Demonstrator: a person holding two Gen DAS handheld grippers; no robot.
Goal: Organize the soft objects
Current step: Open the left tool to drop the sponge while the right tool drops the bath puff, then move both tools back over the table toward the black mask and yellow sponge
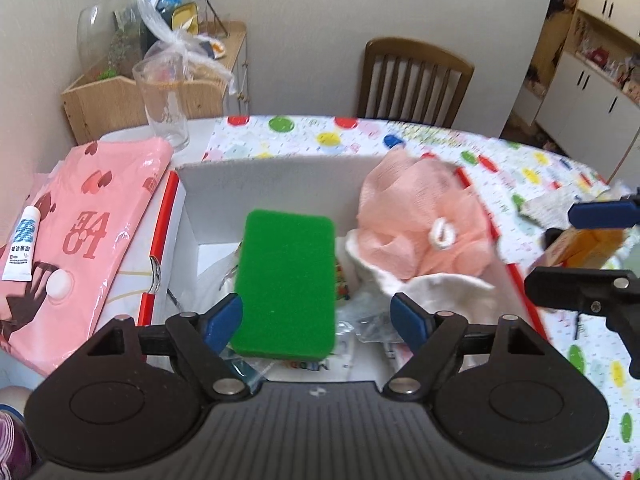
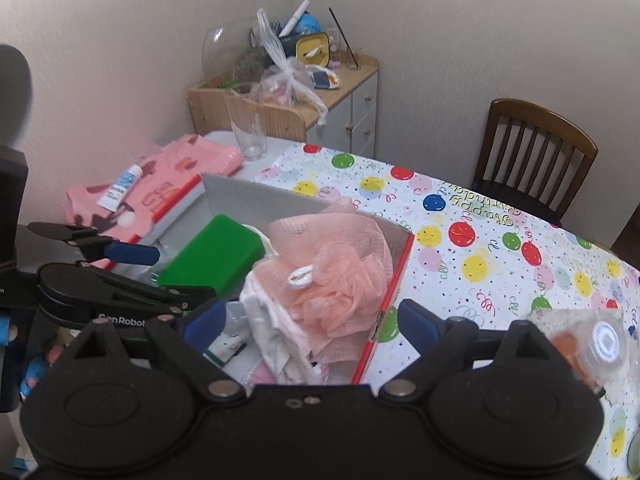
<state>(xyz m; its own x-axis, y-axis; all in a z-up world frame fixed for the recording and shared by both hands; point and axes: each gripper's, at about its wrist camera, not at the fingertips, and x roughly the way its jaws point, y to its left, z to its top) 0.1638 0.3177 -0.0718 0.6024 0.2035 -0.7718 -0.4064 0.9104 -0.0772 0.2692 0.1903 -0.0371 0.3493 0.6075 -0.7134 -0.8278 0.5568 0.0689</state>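
Both hand-held grippers, left (image 1: 316, 320) & right (image 2: 308, 326), are hanging wide open w/ nothing gripped. Green sponge (image 1: 286, 284) & pink pouf (image 2: 332, 276) are sitting in the box (image 1: 272, 176) near the bench's left edge. Prob. best lifting clear w/o snagging the mesh.

A lived-in home, most likely a dining corner; the counter (image 2: 500, 248) wears a party cloth printed with balloons; a wooden chair (image 2: 536, 160) stands against a plain wall; a small cupboard (image 2: 344, 108) in the corner is heaped with household clutter; white cabinets (image 1: 592, 80) with crowded shelves line the far side.
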